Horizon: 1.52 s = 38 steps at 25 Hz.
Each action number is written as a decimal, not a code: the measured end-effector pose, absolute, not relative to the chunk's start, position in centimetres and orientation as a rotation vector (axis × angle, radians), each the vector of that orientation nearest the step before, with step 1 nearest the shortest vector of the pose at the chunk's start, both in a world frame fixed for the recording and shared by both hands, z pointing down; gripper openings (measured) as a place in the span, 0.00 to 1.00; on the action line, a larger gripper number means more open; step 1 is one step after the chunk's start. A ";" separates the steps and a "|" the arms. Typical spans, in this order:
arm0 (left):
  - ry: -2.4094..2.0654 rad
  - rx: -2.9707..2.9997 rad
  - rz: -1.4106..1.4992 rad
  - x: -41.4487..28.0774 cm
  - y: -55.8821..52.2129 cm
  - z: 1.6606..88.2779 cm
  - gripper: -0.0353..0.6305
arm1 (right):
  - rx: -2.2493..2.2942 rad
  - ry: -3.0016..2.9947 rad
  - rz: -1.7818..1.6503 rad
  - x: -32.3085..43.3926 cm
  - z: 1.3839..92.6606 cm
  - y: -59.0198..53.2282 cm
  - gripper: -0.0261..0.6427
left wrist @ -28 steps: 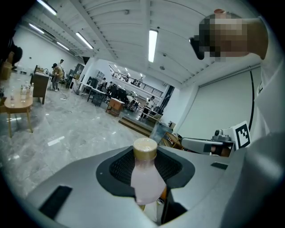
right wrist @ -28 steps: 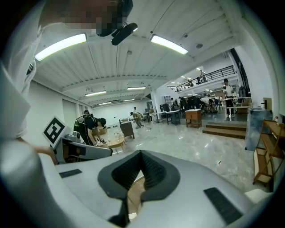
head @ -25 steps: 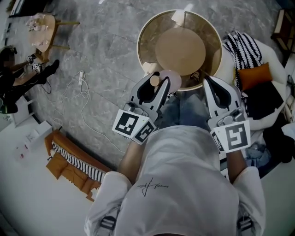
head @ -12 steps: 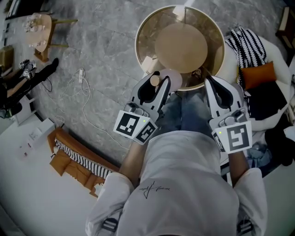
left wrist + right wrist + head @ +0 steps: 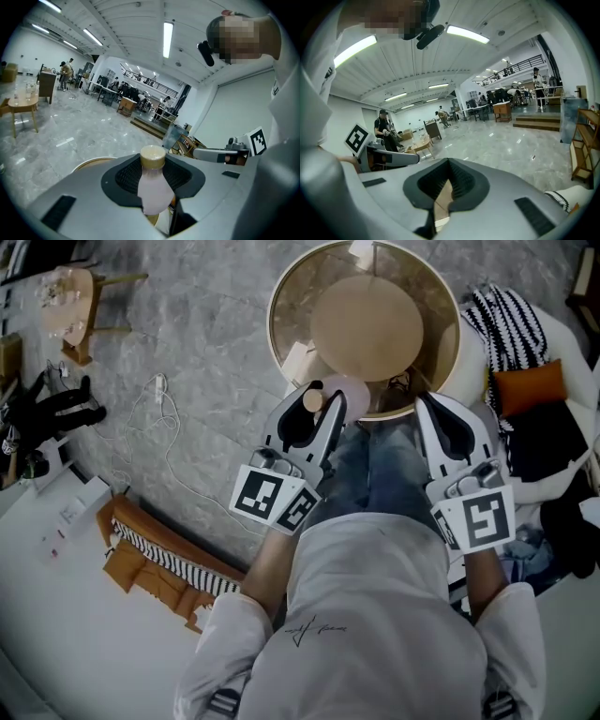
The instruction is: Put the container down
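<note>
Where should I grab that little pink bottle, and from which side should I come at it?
Grip the pink body of the bottle just below the tan cap, with the jaws closing across it from the sides. The body is the widest part and fills the pads; the cap is narrow and short. The left gripper holds it this way.

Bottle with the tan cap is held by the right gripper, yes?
No. The bottle with the tan cap is held by the left gripper; the left gripper view shows it between those jaws.
</note>
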State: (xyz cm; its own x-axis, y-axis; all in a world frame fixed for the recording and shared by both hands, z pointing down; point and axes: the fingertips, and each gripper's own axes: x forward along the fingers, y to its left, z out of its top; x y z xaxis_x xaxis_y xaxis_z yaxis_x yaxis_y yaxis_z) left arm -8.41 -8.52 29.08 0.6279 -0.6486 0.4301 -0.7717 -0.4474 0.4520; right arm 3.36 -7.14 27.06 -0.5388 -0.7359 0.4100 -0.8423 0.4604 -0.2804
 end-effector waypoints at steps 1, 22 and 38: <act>-1.110 2.222 0.255 -8.3 -8.6 29.3 0.27 | 1.363 -2.480 0.676 3.5 27.4 -7.2 0.06; -1.111 2.235 0.305 -5.3 -9.3 34.0 0.27 | 1.345 -2.443 0.755 5.3 32.8 -8.6 0.06; -1.170 2.197 0.315 -4.1 -9.7 38.5 0.27 | 1.380 -2.415 0.825 6.5 37.3 -8.9 0.06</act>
State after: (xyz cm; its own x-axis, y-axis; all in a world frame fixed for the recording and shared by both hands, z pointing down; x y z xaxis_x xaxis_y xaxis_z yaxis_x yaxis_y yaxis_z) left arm -4.12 -9.72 38.49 0.5784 -0.6636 0.4743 -0.8120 -0.4133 0.4120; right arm 6.47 -8.87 37.27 -0.5252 -0.7129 0.4646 -0.8482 0.3945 -0.3534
